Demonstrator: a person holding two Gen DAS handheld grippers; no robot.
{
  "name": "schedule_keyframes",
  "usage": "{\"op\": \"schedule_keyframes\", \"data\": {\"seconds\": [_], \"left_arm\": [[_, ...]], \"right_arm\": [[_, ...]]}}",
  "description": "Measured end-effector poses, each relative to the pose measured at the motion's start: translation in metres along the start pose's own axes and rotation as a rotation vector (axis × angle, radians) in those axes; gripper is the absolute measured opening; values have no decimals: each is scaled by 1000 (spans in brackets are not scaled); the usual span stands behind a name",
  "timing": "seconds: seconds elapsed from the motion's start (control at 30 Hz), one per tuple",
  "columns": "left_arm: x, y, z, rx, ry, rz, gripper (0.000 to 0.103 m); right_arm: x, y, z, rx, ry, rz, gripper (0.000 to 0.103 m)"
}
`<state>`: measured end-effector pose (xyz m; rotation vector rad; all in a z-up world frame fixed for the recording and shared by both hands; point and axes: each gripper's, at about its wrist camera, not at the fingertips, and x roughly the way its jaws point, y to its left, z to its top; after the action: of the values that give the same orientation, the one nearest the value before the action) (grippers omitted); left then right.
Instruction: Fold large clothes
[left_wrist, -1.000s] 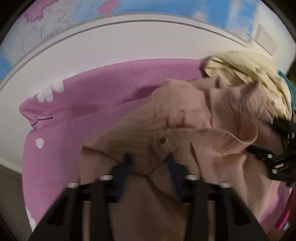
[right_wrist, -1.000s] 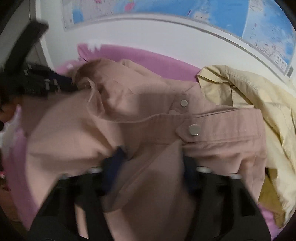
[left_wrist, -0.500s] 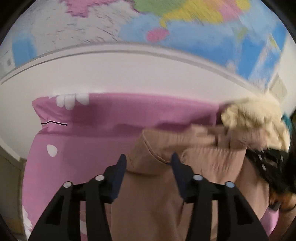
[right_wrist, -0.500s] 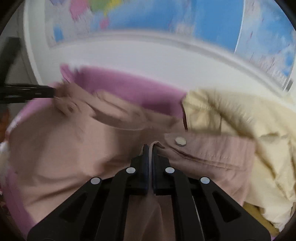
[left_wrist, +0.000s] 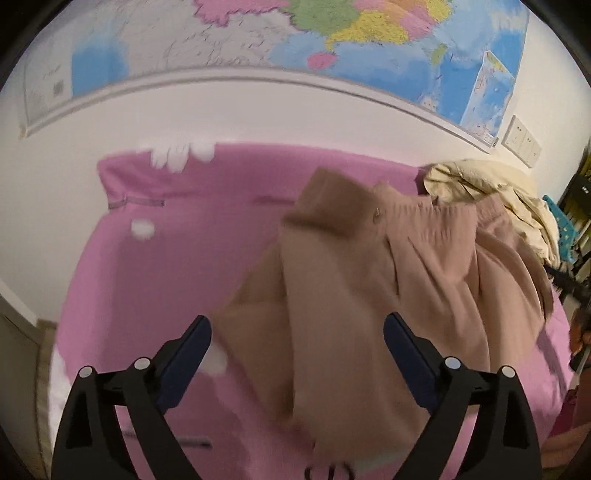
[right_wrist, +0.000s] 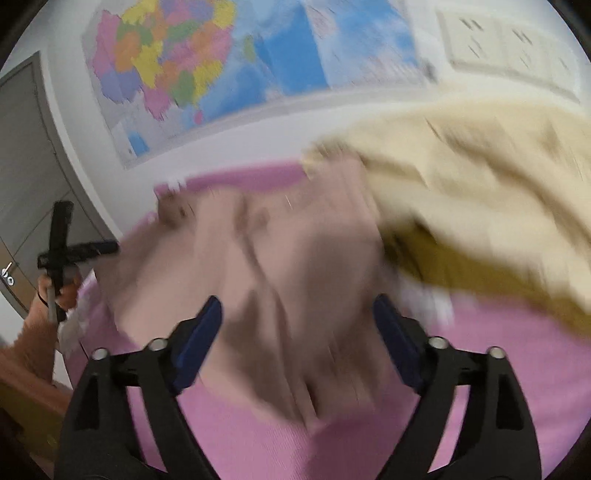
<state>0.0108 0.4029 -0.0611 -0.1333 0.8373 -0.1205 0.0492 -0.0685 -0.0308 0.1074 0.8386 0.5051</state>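
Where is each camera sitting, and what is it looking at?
Left wrist: rides the left hand-held gripper, jaws open; looks down over the dusty-pink cloth garment on the pink bedsheet.
Right wrist: rides the right hand-held gripper, jaws open; sees the person's left hand.
Shared: garment, sheet, cream jacket, colourful wall map.

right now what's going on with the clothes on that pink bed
A person holding a gripper in each hand is folding a tan garment on the pink bed. Both the left gripper and the right gripper have just been opening and now stand wide, gripping nothing. The tan garment lies rumpled on the sheet, with a cream garment bunched at its far right.
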Motion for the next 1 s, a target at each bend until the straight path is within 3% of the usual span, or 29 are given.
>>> {"op": "schedule_keyframes", "data": {"seconds": [0.13,0.17,0.2,0.23,0.27,0.33,0.43,0.5,0.6,0.7,0.73,0.77,0.8,0.83,0.87,0.93,1.0], "left_arm": [[17,-5,-23,-4,56,-44,93],[23,-7,-26,-6,61,-57,92],[28,-9,-27,-21,66,-84,86],[27,-14,-27,-15,30,-75,61],[27,-18,-25,-16,33,-115,42],[22,-16,-21,-102,55,-146,15],[-1,-4,-24,-217,49,-246,7],[-17,7,-39,-301,57,-312,6],[-20,20,-62,-401,82,-421,12],[-9,10,-75,-325,133,-225,28],[-12,5,-72,-316,125,-205,35],[-17,2,-67,-302,111,-170,39],[-27,-4,-59,-266,68,-104,48],[-34,-8,-54,-239,37,-62,59],[-41,-14,-47,-206,8,-39,63],[-47,-31,-30,-120,-18,-58,73],[-41,-52,-17,-35,-18,-15,76]], "right_arm": [[15,-5,-31,33,73,19,84],[25,-3,-32,45,90,39,76],[30,-5,-29,70,93,79,61],[31,-3,-26,66,81,107,46],[31,-2,-22,69,76,153,19],[20,-2,-12,94,66,173,14],[-22,-9,0,150,-24,253,11],[-62,-13,2,157,-93,260,10],[-84,-16,-9,144,-107,231,11],[-51,-29,-37,186,76,131,21],[-40,-31,-43,179,136,86,28],[-32,-31,-50,164,188,6,45],[-33,-31,-51,165,177,-33,53],[-38,-30,-50,166,152,-37,53],[-49,-27,-45,167,102,-51,54],[-71,-17,-30,148,-11,-93,66],[-80,0,-17,99,-88,-92,67]]}}
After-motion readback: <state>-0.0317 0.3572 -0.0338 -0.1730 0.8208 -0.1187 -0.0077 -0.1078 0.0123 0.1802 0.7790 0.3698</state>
